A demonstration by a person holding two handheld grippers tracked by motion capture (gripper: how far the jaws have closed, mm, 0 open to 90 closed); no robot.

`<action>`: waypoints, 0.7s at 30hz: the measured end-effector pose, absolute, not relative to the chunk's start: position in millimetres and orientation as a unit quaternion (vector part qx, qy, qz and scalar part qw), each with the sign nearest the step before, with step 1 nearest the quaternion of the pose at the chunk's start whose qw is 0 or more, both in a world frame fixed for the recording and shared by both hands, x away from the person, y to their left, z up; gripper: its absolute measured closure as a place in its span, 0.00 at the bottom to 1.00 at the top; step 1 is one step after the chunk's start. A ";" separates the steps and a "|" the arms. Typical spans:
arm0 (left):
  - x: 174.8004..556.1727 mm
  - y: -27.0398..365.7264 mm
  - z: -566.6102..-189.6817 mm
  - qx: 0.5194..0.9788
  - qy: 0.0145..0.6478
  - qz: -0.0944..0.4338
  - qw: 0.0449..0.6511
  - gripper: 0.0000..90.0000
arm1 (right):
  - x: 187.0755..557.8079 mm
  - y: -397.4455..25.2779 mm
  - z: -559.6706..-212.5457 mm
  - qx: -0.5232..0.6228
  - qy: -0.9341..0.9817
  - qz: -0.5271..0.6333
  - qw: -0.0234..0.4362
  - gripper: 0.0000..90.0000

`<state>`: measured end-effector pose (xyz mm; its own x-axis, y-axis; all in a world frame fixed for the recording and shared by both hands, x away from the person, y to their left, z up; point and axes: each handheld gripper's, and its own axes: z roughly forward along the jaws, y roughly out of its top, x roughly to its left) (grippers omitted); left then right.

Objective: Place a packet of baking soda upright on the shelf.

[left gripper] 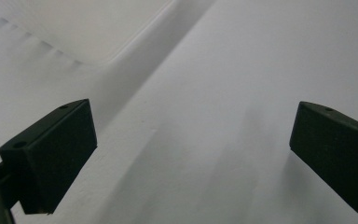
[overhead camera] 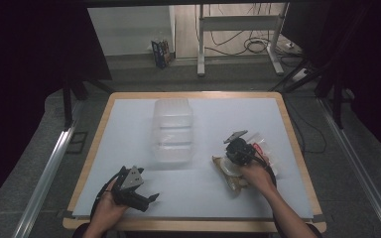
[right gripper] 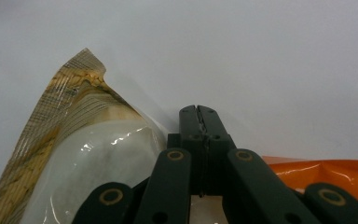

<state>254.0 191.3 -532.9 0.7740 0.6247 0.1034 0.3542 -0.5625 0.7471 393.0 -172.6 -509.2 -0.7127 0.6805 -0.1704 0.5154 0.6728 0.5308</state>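
Snack packet (right gripper: 81,154), clear film with a brown woven-pattern edge and a pale content, lies on the white table sheet (overhead camera: 278,198) at the near right, under the right gripper (overhead camera: 238,148). Right gripper view: the two black jaws are pressed together, with only a thin seam between them; a sliver of clear film seems to sit in that seam, but I cannot tell for certain that the packet is pinched. The same view shows an orange packet (right gripper: 326,170) just to the right of the jaws; from the high view it reads as a clear wrapper with red marks beside the hand.

Left gripper (overhead camera: 146,201) rests at the near left of the sheet, held in the person's left hand (overhead camera: 110,206), well apart from the packets. Left gripper view: jaws stand wide, bare white sheet between them, nothing held.

The high view adds a clear plastic container (overhead camera: 172,130) at the middle of the sheet; its corner appears in the left gripper view.
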 end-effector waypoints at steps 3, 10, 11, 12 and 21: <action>253.7 191.5 -532.6 0.864 0.283 0.182 0.373 0.01 | 392.1 -174.6 -507.3 0.332 0.894 0.237 0.187 0.88; 253.7 192.0 -532.6 0.864 0.283 0.182 0.375 0.01 | 385.7 -190.0 -496.4 0.341 0.869 0.285 0.215 0.47; 253.8 192.1 -532.4 0.864 0.282 0.181 0.375 0.01 | 384.1 -192.9 -494.3 0.343 0.866 0.293 0.217 0.39; 253.7 192.0 -532.5 0.864 0.283 0.181 0.375 0.01 | 383.2 -195.2 -492.6 0.346 0.865 0.294 0.212 0.35; 253.7 191.6 -532.6 0.865 0.281 0.182 0.373 0.01 | 370.8 -216.3 -489.4 0.360 0.864 0.284 0.208 0.18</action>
